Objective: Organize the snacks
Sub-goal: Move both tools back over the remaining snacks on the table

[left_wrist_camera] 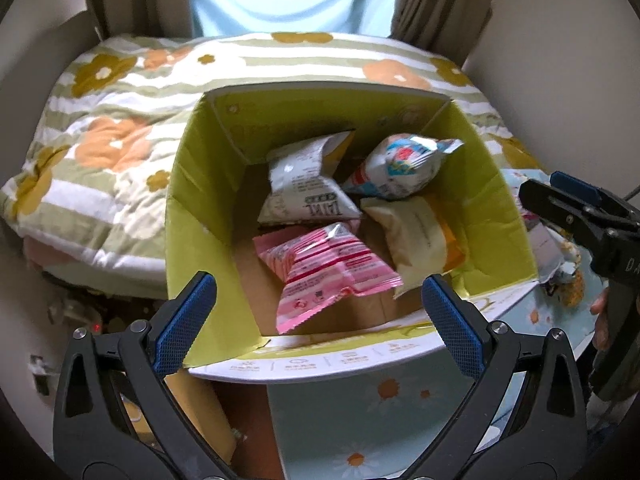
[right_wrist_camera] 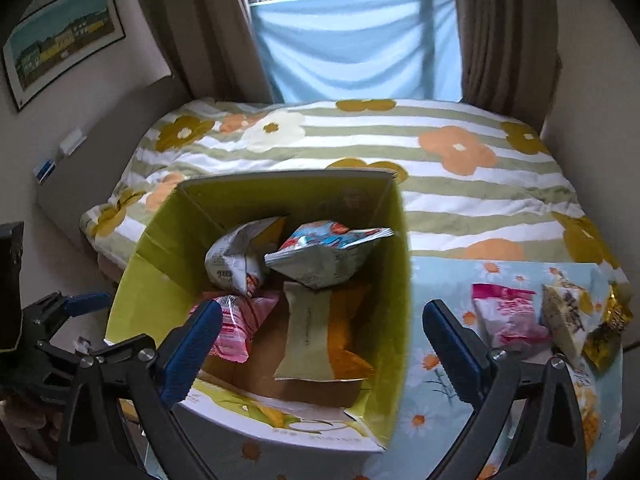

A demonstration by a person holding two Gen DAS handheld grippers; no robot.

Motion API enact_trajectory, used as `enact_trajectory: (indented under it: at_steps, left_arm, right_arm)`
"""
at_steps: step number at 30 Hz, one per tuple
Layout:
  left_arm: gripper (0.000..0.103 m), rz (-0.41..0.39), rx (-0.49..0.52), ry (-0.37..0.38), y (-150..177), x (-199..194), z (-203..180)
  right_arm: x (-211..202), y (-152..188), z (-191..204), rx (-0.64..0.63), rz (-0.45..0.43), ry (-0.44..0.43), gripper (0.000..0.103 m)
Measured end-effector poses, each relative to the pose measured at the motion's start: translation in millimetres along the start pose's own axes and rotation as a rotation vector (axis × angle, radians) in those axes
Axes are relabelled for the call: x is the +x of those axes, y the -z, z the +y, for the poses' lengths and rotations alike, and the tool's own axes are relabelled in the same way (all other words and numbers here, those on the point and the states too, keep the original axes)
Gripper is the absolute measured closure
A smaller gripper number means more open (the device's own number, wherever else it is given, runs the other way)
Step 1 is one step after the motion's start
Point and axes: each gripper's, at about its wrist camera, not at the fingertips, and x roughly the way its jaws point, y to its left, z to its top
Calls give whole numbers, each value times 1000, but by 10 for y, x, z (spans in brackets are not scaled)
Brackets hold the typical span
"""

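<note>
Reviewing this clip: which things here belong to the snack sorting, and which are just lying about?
Job:
green box
pink packet inside it
cream packet inside it
loose pink packet on the table
left gripper, open
right gripper, open

Lying about:
floral duvet
framed picture
curtains

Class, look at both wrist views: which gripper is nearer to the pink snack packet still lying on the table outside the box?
Right. The right gripper hovers at the box edge, with the pink packet just beyond its right finger. The left gripper is over the box's far side.
</note>
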Motion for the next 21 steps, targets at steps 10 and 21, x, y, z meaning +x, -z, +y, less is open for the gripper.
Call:
enact_trajectory:
  at_steps: [10, 21]
  left_arm:
    - [1, -36, 56, 47, -25, -126, -646]
    - [1, -29, 69, 105, -60, -77, -1799]
  right_arm:
    - [-569, 86, -441, 6, -81, 46, 3]
    - [-1074, 335, -1635, 122, -46, 86, 3]
